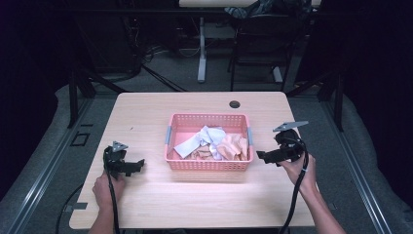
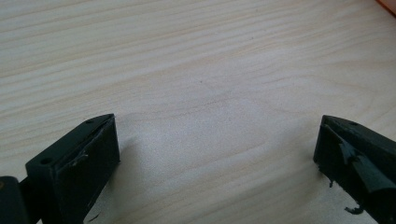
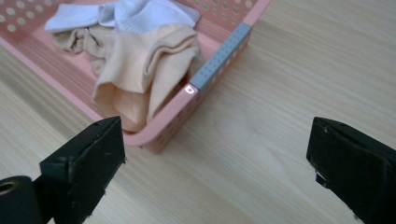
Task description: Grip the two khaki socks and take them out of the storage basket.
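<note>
left gripper [image 1: 138, 165]: black two-jaw thing, jaws spread wide with nothing between them, hanging low over bare wood. It sits left of the basket, pointing toward it.
left gripper, own camera [image 2: 217, 154]: pretty much just wood grain between the two black jaws, plus a tiny orange-pink sliver at the top right corner.
right gripper [image 1: 261, 156]: same kind of black gripper, jaws also wide apart and holding nothing, just off the basket's right near corner.
right gripper, own camera [image 3: 217, 161]: the basket corner sits just past the left jaw, not touching as far as I can tell.
pink perforated plastic basket [image 1: 209, 164]: middle of the table between the two grippers, rectangular, grey handle strip on each short side.
peach-coloured fabric socks [image 3: 140, 70]: bunched in the right part of the basket, slumped against the wall near the right gripper.
white sock [image 1: 204, 136]: draped across the middle, partly on top of the peach ones.
light wooden table [image 1: 146, 112]: pale top, small dark round hole near the far edge.
</note>
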Demonstrator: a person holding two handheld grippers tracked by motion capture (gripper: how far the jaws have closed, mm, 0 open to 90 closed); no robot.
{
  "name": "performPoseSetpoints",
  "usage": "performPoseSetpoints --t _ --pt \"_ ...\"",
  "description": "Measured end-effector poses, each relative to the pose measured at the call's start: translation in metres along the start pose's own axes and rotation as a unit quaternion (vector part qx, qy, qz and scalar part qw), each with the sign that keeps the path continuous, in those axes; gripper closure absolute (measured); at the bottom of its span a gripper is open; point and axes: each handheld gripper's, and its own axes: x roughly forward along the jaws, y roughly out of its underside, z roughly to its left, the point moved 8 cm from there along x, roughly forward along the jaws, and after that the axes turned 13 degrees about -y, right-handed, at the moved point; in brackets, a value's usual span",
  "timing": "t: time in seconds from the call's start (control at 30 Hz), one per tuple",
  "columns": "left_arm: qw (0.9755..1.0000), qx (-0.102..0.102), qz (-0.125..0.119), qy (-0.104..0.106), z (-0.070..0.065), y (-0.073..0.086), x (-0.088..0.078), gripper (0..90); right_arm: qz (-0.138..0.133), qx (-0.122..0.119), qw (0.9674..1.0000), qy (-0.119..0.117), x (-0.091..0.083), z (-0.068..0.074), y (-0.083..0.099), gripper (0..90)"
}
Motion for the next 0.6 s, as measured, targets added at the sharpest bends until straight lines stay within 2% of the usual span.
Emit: performPoseSetpoints --t 0.2,0.33,0.6 --pt "1.0000 0.000 0.000 0.000 0.000 0.000 0.000 0.0 0.003 -0.016 0.9998 -0.016 0.011 0.015 -0.017 3.5" --pt "1.0000 0.000 0.000 0.000 0.000 0.000 0.000 0.0 0.009 -0.023 0.9996 -0.016 0.016 0.020 -0.022 4.0" --pt "1.0000 0.000 0.000 0.000 0.000 0.000 0.000 0.0 0.024 -0.042 0.9983 -0.032 0.034 0.037 -0.035 9.5"
